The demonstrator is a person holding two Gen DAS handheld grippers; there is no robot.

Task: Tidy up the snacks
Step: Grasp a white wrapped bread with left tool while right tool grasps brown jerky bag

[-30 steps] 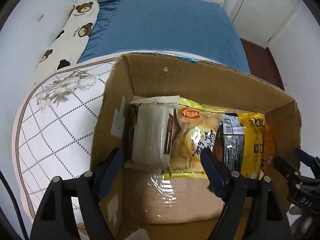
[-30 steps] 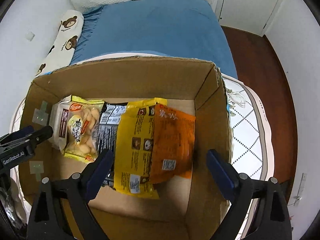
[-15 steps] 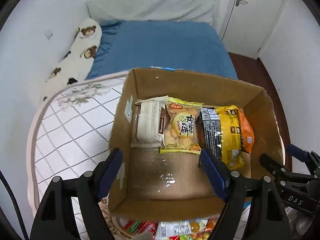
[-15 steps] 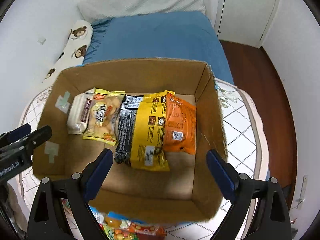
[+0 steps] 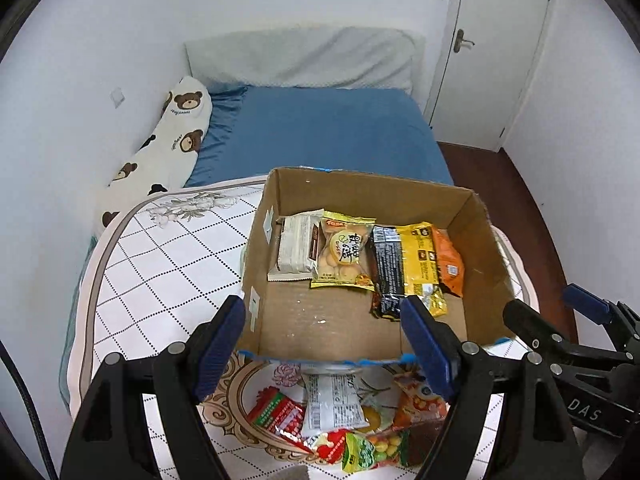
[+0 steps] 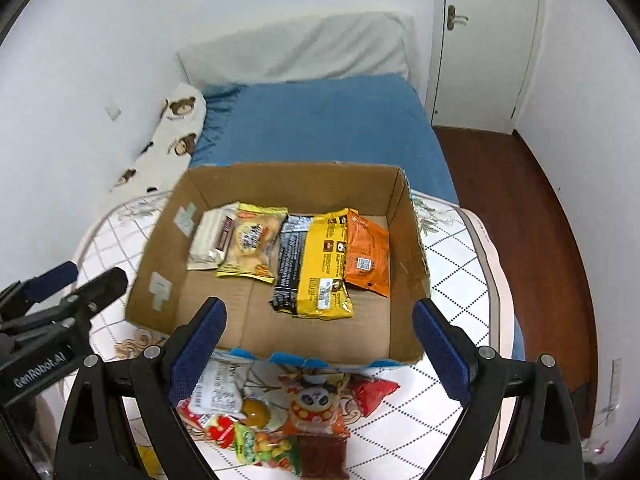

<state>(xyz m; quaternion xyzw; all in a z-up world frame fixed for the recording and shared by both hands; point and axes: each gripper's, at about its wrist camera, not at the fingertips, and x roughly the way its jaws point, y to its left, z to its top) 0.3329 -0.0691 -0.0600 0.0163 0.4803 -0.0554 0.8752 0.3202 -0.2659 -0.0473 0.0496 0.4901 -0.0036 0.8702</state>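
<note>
Both tongs, left (image 5: 322, 338) and right (image 6: 318, 340), are gaping wide, holding nothing. Snacks (image 6: 280, 420) are waiting at six o'clock of the box (image 6: 280, 184); grabbing one comes next.

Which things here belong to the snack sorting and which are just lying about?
Job: cardboard box, packets inside it, loose snack pile in front of it.
Lying about: bear-print pillow, blue bedsheet, door.

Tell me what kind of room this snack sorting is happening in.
Most likely a bedroom in a home. A bed with a blue sheet fills the back, a long bear-print pillow lies along the wall, and a white door stands in the corner.
</note>
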